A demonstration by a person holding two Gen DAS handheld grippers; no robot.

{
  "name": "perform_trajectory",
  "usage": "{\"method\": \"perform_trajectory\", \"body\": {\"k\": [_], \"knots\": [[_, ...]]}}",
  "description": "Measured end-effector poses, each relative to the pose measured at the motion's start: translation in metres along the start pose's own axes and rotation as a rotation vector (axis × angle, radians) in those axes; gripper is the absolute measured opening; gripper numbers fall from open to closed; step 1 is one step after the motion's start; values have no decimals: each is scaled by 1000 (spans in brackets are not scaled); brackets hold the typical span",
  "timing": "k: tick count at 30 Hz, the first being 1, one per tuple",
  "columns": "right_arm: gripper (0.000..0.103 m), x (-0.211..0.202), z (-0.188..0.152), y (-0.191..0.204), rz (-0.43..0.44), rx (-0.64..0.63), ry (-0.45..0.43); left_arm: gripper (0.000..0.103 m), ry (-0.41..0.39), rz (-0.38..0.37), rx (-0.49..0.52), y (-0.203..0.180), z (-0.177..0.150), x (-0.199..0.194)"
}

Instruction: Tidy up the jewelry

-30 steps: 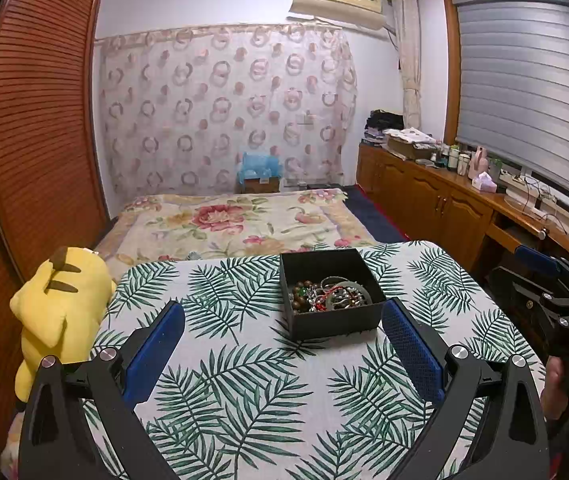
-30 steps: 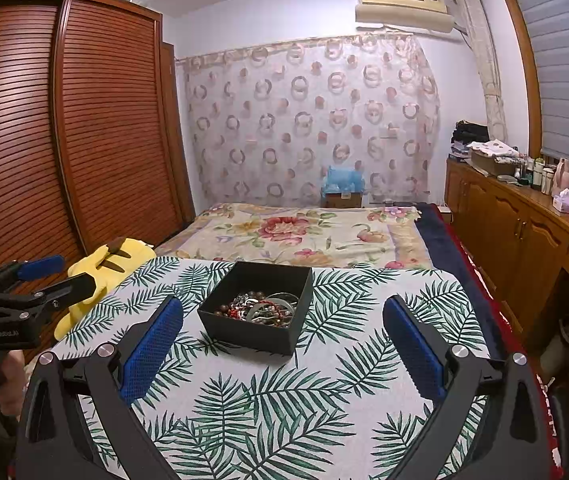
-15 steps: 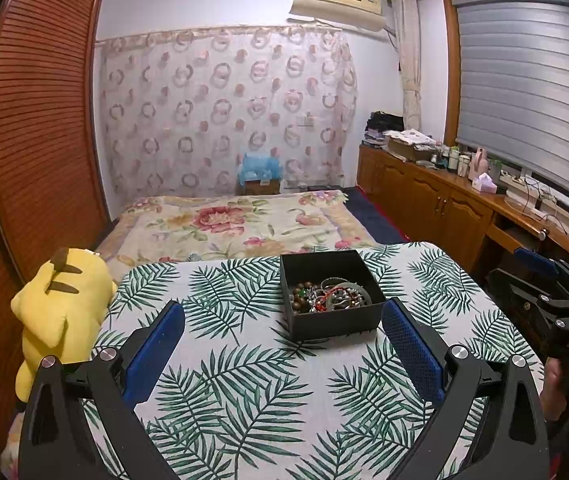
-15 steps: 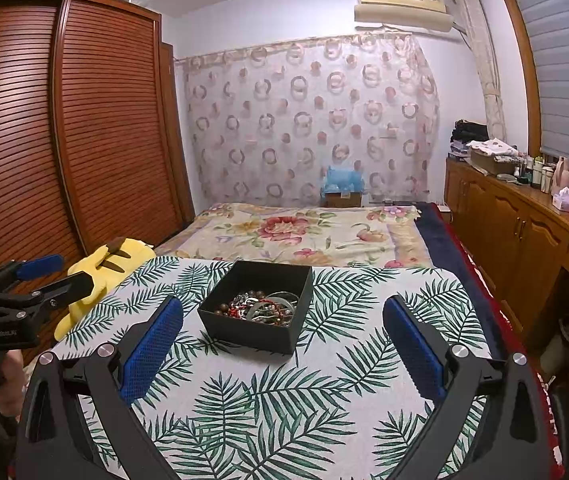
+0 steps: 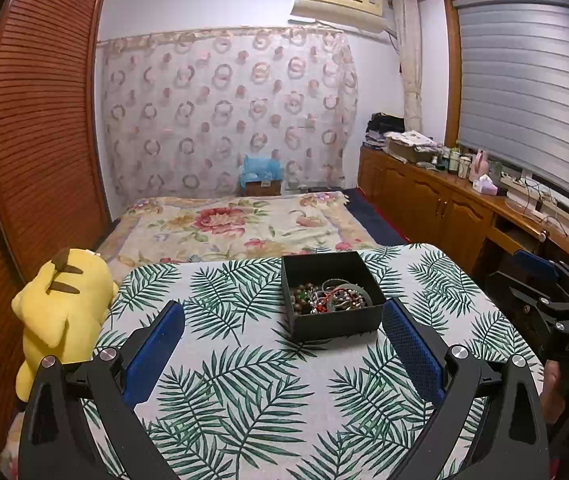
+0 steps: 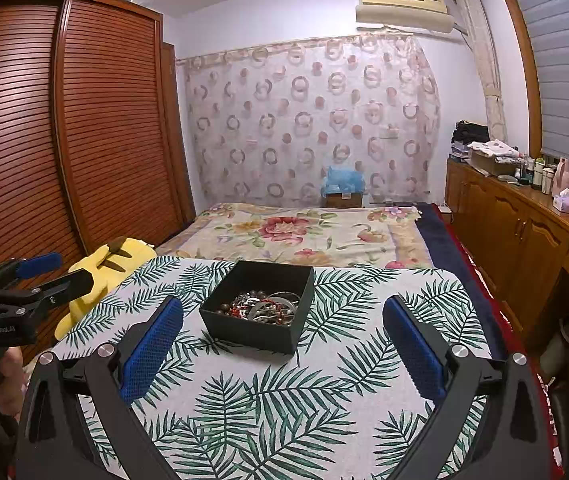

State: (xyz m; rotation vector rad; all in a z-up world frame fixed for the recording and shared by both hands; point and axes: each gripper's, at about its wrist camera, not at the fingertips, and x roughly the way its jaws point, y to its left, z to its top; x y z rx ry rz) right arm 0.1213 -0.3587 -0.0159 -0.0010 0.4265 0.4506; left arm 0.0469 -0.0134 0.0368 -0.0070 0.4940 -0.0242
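Observation:
A black open box (image 5: 332,295) stands on a table with a palm-leaf cloth (image 5: 236,380). It holds a tangle of jewelry (image 5: 326,299): beaded bracelets, chains and a bangle. My left gripper (image 5: 282,312) is open and empty, held above the table just short of the box. My right gripper (image 6: 282,308) is open and empty too, with the box (image 6: 258,305) and its jewelry (image 6: 262,307) between and beyond its fingers. Each gripper shows at the edge of the other's view, the right one (image 5: 540,280) and the left one (image 6: 40,268).
A yellow plush toy (image 5: 60,304) sits at the table's left edge. A bed with a floral blanket (image 5: 240,224) lies behind the table. A wooden wardrobe (image 6: 64,140) is on the left, a cluttered wooden cabinet (image 5: 444,200) on the right.
Almost nothing has changed. Both grippers stay open and hover in nearly the same place, with only a slight drift.

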Motion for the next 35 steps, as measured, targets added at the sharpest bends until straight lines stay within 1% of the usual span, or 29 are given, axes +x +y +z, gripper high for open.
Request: {"method": "perform_trajectory", "body": {"k": [35], "knots": [[101,-1,-1,1,-1,1,-2,95,0,2,-3,2,0,-3]]}}
